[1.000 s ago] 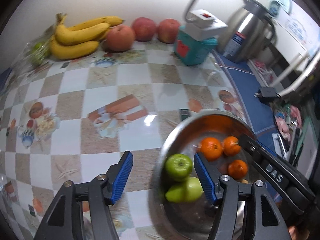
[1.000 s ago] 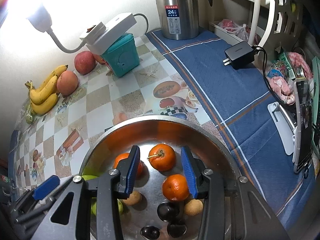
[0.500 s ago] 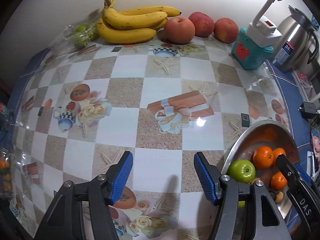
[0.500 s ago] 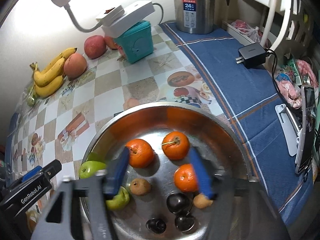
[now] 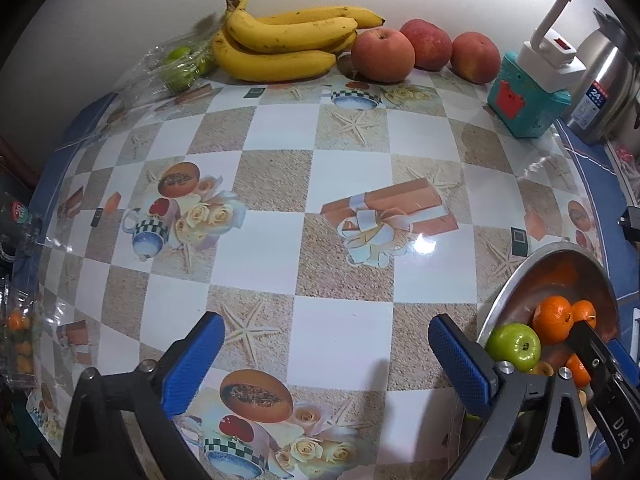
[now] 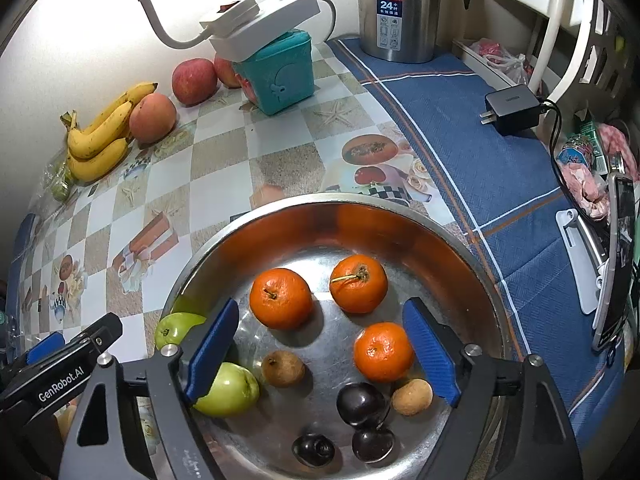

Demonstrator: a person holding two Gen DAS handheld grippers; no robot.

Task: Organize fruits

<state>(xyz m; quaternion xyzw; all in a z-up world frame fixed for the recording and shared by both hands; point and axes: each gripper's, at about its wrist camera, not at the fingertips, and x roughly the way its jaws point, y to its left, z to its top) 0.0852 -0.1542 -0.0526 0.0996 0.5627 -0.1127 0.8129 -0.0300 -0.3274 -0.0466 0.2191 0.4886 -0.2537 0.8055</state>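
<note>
Fruits fill the steel bowl [image 6: 460, 240] in the lower middle of the right wrist view: three mandarins [image 6: 281, 298], two green apples [image 6: 228, 390], two small brown fruits [image 6: 282, 368] and three dark plums [image 6: 362, 402]. The right gripper [image 6: 324, 354] hangs over the bowl with its blue pads [image 6: 430, 354] spread wide; its jaws have just been opening. Nothing is pinched between them. The nearest mandarin, one brown fruit and a plum lie inside the gap but untouched, while the left pad overlaps the lower green apple in the picture; whether it touches cannot be told.

In the left wrist view, the left gripper [image 5: 324, 364] stands at its widest over the checked tablecloth [image 5: 344, 332], its jaws having just opened further, with only bare cloth between them. The bowl sits at the lower right edge of that frame, just beyond the right pad. At the top of the frame, against the wall, lie a bunch of bananas [image 5: 280, 46], three red apples [image 5: 382, 54] and a clear bag of small green fruit [image 5: 180, 66]. A teal box [image 5: 524, 104] with a white lamp base on top stands at the upper right, beside a steel thermos [image 5: 600, 88].
</note>
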